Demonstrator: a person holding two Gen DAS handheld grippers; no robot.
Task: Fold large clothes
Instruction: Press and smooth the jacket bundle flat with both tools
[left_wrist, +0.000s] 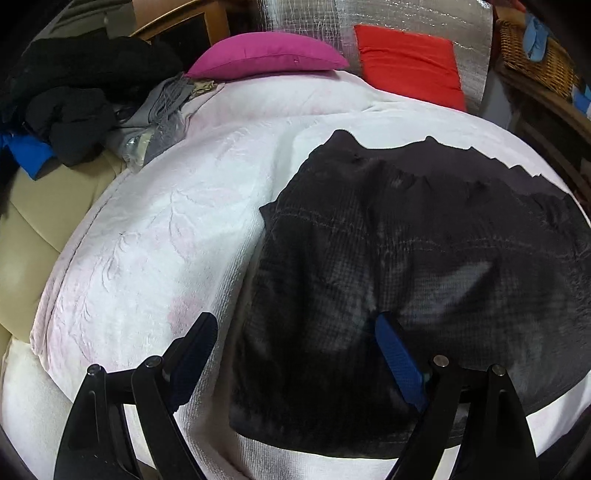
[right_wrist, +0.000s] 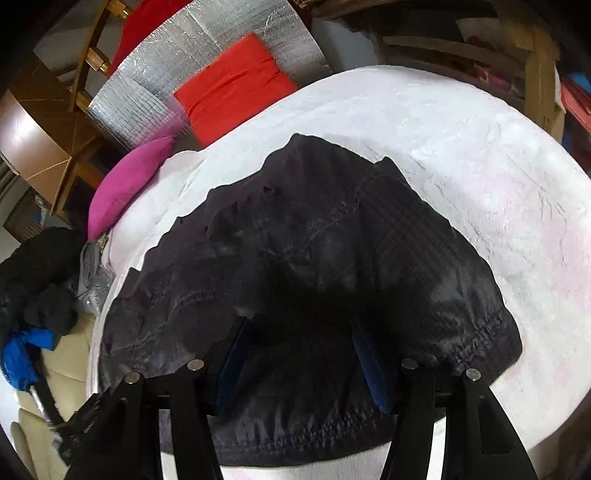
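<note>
We note a bed under a white blanket (left_wrist: 177, 229) with a faint pink leaf pattern, filling most of both views. A dark garment (left_wrist: 424, 266) lies flat on it, right of centre in the left wrist view. At upper left, a magenta pillow (left_wrist: 266, 55) rests on the blanket's far edge; a grey cloth (left_wrist: 166, 110) lies beside it.

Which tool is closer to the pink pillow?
Probably the left tool: the pink pillow lies straight beyond it. From the right tool, the pillow sits far off to the left.
</note>
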